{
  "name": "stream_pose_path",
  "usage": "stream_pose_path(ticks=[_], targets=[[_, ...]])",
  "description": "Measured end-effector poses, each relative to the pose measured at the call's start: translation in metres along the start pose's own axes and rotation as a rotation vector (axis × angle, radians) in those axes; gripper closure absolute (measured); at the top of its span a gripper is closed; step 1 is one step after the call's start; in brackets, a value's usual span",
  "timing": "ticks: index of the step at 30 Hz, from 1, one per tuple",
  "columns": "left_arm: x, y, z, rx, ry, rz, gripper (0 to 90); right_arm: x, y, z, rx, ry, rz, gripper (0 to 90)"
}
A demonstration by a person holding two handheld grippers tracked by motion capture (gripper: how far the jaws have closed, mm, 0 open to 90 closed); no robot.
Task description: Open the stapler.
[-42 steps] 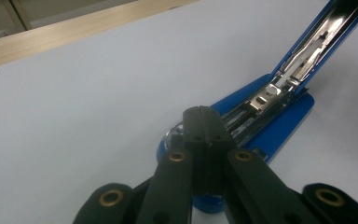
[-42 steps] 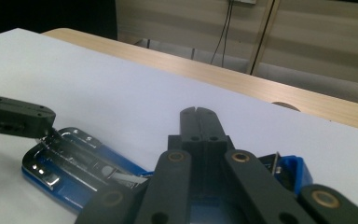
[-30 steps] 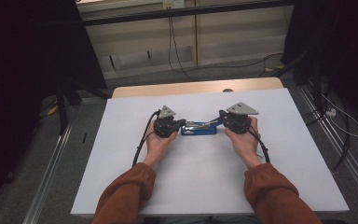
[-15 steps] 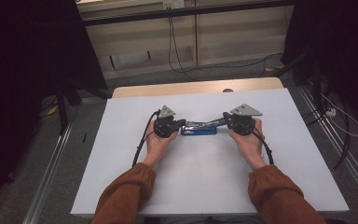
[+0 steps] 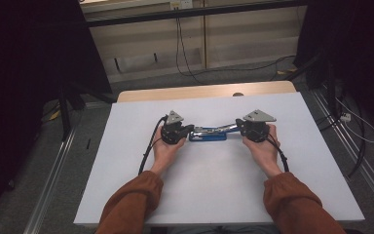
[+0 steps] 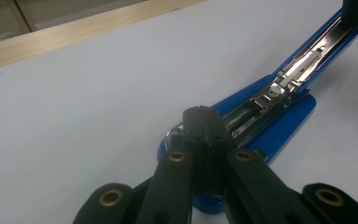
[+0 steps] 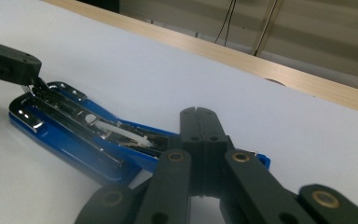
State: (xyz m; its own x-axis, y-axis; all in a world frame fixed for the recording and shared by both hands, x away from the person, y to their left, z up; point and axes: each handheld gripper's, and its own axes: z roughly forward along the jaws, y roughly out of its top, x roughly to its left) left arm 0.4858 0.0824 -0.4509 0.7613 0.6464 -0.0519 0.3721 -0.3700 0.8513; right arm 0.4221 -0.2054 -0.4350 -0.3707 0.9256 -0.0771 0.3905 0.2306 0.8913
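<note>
Your blue stapler (image 5: 208,134) lies mid-desk (image 5: 214,195) on the white sheet, swung open, between your two tools. Expect it to be stiff, fairly heavy for its size, hinged and springy, with slick chrome rails; take it by the painted ends. Your left hand-held gripper (image 6: 200,116) has its jaws closed at the base's end, whether pinching it I cannot tell. Your right hand-held gripper (image 7: 199,116), jaws together, sits at the raised arm's end.

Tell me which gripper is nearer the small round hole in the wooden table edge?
Right. The right gripper is straight in front of the round hole; the left gripper sits farther left.
</note>
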Motion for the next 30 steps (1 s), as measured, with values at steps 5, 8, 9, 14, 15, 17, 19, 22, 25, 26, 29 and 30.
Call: stream_pose_path(ticks=[5,8,9,14,15,17,19,22,25,26,29,30], targets=[[0.002,0.0,0.0,-0.002,-0.011,-0.009,90.0,-0.005,-0.001,-0.002,-0.006,-0.001,0.023,90.0],[0.002,-0.001,0.0,-0.001,-0.011,-0.013,90.0,-0.006,-0.004,-0.002,-0.005,-0.001,0.028,90.0],[0.002,-0.001,0.0,-0.003,-0.014,-0.023,90.0,-0.007,-0.005,-0.002,-0.004,0.0,0.029,90.0],[0.002,0.0,0.0,-0.002,-0.013,-0.023,90.0,-0.01,-0.01,-0.001,0.01,0.0,0.029,90.0],[0.002,0.0,0.0,-0.003,-0.014,-0.023,90.0,-0.01,-0.011,-0.001,0.013,0.001,0.027,90.0],[0.002,0.0,0.0,-0.002,-0.014,-0.022,90.0,-0.011,-0.012,0.0,0.016,0.004,0.032,90.0],[0.002,0.0,0.0,-0.003,-0.015,-0.022,90.0,-0.012,-0.012,0.0,0.021,0.001,0.035,90.0],[0.002,0.0,0.0,-0.002,-0.016,-0.024,90.0,-0.013,-0.013,-0.001,0.016,-0.009,0.035,90.0],[0.002,0.0,0.0,-0.001,-0.016,-0.024,90.0,-0.014,-0.012,0.0,0.016,-0.003,0.035,90.0],[0.003,0.0,0.0,-0.001,-0.017,-0.024,90.0,-0.014,-0.012,0.0,0.02,-0.001,0.034,90.0],[0.003,0.0,0.0,-0.001,-0.019,-0.027,90.0,-0.013,-0.012,0.0,0.036,0.001,0.031,90.0],[0.003,0.0,0.0,0.0,-0.019,-0.029,90.0,-0.013,-0.012,0.0,0.034,0.0,0.033,90.0]])
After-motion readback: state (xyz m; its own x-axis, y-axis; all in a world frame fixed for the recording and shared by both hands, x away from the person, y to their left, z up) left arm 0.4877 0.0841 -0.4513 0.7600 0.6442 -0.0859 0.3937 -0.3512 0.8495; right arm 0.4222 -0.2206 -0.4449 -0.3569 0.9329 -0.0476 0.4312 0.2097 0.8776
